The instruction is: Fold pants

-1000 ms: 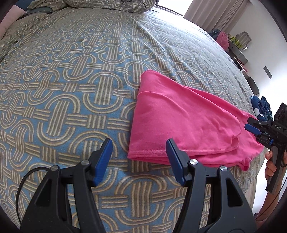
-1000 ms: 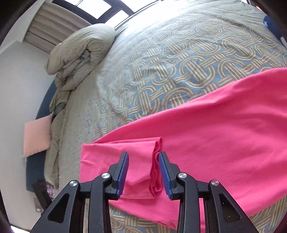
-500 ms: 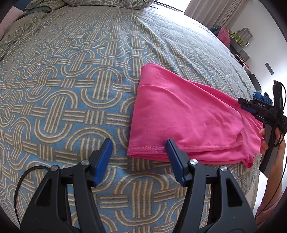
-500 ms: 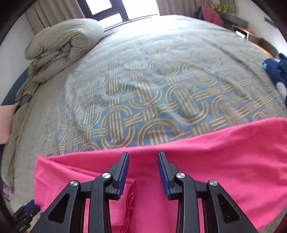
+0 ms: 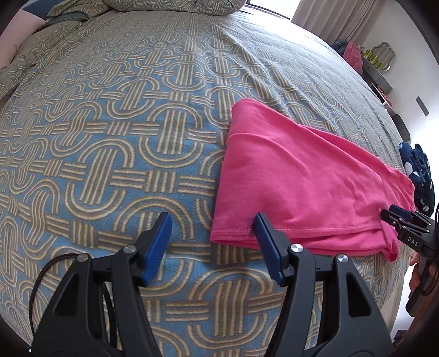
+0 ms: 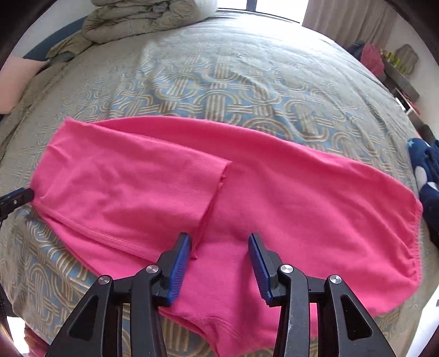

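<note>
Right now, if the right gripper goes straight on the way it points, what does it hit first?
Most likely the pink pants: the right gripper is open above them, near the folded leg's hem. Depth is unclear, but nothing shows in between.

A rolled duvet lies on the patterned bedspread, navy garment beside.

Both views look steeply down along their own tongs at the bed, from close above it. The left view sits at the pants' hemmed end, facing across the bedspread toward the window. The right view hangs over the pants' middle. Both share the pants and the starred cloth beyond their waistband.
</note>
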A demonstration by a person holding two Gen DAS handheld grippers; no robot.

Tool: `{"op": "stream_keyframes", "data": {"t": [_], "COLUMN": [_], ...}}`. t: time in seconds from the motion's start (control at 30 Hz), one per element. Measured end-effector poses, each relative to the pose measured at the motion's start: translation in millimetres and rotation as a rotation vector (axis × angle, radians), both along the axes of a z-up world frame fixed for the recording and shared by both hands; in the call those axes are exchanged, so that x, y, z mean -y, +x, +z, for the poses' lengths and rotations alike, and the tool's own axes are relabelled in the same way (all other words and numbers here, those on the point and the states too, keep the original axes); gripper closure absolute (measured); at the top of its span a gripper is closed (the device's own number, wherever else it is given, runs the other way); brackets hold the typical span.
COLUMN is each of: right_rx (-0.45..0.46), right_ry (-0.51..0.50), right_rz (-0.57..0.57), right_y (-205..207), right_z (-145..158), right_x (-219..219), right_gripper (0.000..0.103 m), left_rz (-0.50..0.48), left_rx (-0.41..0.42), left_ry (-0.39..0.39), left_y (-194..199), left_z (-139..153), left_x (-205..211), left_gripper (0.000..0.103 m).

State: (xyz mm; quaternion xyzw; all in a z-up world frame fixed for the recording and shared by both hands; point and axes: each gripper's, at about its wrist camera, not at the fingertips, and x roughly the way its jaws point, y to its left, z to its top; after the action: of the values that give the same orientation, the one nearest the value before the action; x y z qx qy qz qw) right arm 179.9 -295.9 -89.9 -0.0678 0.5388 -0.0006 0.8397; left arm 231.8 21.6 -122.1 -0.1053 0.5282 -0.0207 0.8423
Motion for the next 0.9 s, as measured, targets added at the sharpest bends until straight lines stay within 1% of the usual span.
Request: {"op": "stream_keyframes", "data": {"t": [0.03,0.07,0.1,0.23,0.3,0.37,0.43,0.5,0.6,0.67,0.77,0.8,0.83,0.87,0.9], "right_rx": [0.012,0.022,0.03,0.004,0.006,0.008,0.003,0.0,-0.011,-0.016,-0.023,-0.027,-0.03,-0.033,-0.033], "right_ry": [-0.059,-0.08,-0.057,0.195,0.277,0.312,0.32,0.338,0.352,0.37,0.405,0.412,0.414,0.412,0.41], "right_rz": [-0.039,-0.059,-0.065,-0.091,-0.101,-0.113,-0.112,-0.105,-0.114,-0.133,-0.159,-0.166,-0.173,-0.181,-0.188], "right_y": [-2,-5,-8,-19,-15,-13,-11,-6,-1,-2,-3,-3,-3,-3,-4], "right_z": [3,6,9,17,18,18,20,17,12,11,8,6,5,4,3], "right_x": [4,8,13,35,32,31,24,18,16,19,25,28,30,32,35], "right_gripper": [0.059,0.058,0.058,0.057,0.057,0.057,0.057,0.057,0.056,0.056,0.056,0.055,0.054,0.053,0.052], "left_rz": [0.007,0.017,0.025,0.027,0.029,0.035,0.021,-0.015,-0.089,-0.112,-0.062,-0.041,-0.024,-0.018,-0.014], "left_rx": [0.0,0.0,0.0,0.01,0.027,0.055,0.091,0.121,0.171,0.164,0.096,0.074,0.062,0.071,0.083], "left_ry": [-0.006,-0.014,-0.02,-0.033,-0.028,-0.041,-0.088,-0.13,-0.151,-0.15,-0.176,-0.16,-0.131,-0.113,-0.119], "left_y": [-1,-2,-2,-6,-6,-1,6,17,37,52,71,76,79,74,73], "left_z": [1,2,2,6,11,20,31,40,47,39,9,-3,-13,-20,-20], "left_x": [-2,-3,-4,-5,-4,-1,3,11,35,46,42,36,30,25,18], "left_gripper": [0.039,0.039,0.039,0.04,0.04,0.04,0.04,0.04,0.04,0.04,0.043,0.044,0.058,0.078,0.079]}}
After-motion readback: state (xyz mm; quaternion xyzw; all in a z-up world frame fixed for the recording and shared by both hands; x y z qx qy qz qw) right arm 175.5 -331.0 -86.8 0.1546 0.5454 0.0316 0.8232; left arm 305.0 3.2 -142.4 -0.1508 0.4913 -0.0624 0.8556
